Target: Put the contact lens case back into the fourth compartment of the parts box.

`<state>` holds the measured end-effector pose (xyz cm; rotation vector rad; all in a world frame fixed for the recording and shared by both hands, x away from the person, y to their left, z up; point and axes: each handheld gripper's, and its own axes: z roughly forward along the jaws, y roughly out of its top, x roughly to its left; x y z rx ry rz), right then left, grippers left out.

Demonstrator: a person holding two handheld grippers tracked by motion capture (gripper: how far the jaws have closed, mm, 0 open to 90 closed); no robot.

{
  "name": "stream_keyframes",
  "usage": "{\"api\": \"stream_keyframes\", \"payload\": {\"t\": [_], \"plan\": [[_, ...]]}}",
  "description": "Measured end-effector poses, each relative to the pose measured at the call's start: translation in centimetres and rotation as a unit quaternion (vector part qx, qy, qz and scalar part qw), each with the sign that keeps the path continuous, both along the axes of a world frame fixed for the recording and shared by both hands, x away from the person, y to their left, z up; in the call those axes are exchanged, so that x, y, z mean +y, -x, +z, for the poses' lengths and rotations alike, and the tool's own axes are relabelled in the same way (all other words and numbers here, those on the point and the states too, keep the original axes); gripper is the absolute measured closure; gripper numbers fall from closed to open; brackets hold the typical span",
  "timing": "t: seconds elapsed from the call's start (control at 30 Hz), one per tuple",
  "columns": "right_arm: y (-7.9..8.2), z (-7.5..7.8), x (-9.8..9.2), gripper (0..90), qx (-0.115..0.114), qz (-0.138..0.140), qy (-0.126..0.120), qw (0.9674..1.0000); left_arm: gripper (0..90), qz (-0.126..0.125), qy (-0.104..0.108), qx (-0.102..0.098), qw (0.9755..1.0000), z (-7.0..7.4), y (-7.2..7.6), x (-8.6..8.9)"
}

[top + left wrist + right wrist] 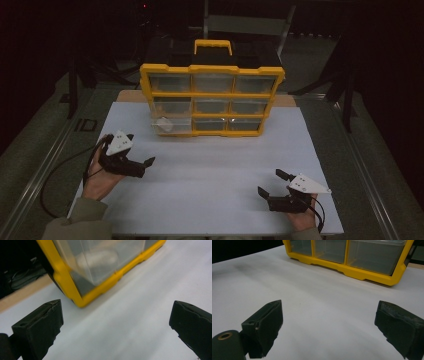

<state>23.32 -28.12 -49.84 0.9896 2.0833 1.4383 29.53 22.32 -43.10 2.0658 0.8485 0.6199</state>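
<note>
Both claws, left (141, 161) and right (268, 183), sat wide open; left could've shoved the yellow organizer (212, 99) back on approach.

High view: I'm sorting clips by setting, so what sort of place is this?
Probably a workshop or lab bench: a yellow drawer organizer on a white sheet, metal table rails, dark surroundings.

White sheet (210, 170) spread flat across the surface, bright against everything else. Just past the sheet's far edge, a strip of wooden board (131, 95) peeks out. Off the sheet's left side runs a metal rail (45, 165). Dark stand legs (347, 95) rise beyond its far right corner. Further back from the sheet, a grey frame (245, 22) stands in the gloom.
</note>
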Motion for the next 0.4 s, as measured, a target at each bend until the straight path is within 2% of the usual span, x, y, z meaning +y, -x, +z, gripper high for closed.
{"api": "stream_keyframes", "payload": {"t": [0.03, 0.07, 0.1, 0.3, 0.4], "plan": [[0.0, 0.0, 0.0, 7.5, 0.000, 0.000, 0.000, 1.0000, 0.0, 0.000, 0.000, 0.000, 1.0000, 0.0, 0.0, 0.0], [0.0, 0.0, 0.0, 7.5, -0.001, -0.001, 0.000, 1.0000, 0.0, 0.014, 0.030, -0.008, 0.9994, -1.2, 1.1, 0.5], [0.0, 0.0, 0.0, 7.5, -0.001, -0.002, 0.000, 1.0000, 0.0, 0.019, 0.042, -0.008, 0.9989, -1.7, 1.5, 0.8], [0.0, 0.0, -0.1, 7.5, -0.004, -0.006, -0.002, 1.0000, 0.0, 0.052, 0.076, -0.031, 0.9952, -4.3, 3.9, 1.9], [0.0, 0.0, -0.1, 7.5, -0.004, -0.009, -0.002, 1.0000, 0.0, 0.062, 0.081, -0.037, 0.9941, -4.8, 4.6, 2.2]]}}
